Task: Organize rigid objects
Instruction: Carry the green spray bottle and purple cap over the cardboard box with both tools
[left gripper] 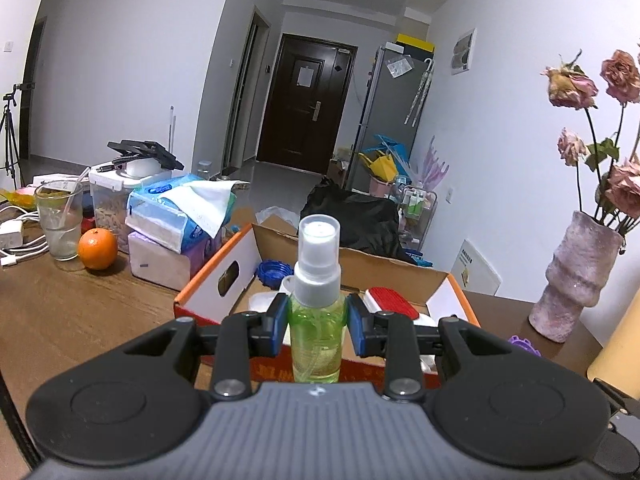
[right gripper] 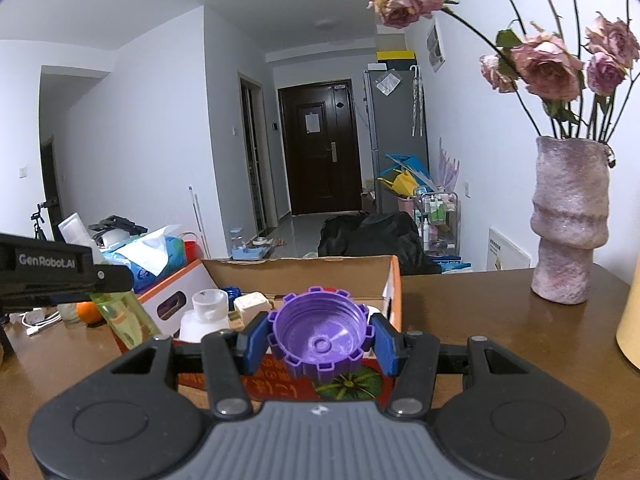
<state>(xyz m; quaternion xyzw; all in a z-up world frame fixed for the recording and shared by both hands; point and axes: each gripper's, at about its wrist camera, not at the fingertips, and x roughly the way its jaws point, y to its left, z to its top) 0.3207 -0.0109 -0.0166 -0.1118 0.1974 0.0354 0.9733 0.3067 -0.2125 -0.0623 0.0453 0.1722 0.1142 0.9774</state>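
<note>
My left gripper (left gripper: pixel 317 320) is shut on a green spray bottle (left gripper: pixel 317 332) with a white pump top, held upright just in front of an open orange cardboard box (left gripper: pixel 218 280). My right gripper (right gripper: pixel 320 340) is shut on a purple notched cap (right gripper: pixel 319 338), open side toward the camera, in front of the same box (right gripper: pixel 394 292). The box holds a blue cap (left gripper: pixel 272 271), a red-topped object (left gripper: pixel 390 300), a clear bottle (right gripper: pixel 206 314) and a white block (right gripper: pixel 250 305). The left gripper with the green bottle (right gripper: pixel 124 316) shows at the left of the right wrist view.
On the wooden table (left gripper: pixel 80 312) left of the box are tissue packs (left gripper: pixel 176 216), an orange (left gripper: pixel 97 249), a glass (left gripper: pixel 60 220) and white cables. A pink vase (right gripper: pixel 568 220) of dried roses stands at the right. A yellow object (right gripper: pixel 630 320) is at the far right edge.
</note>
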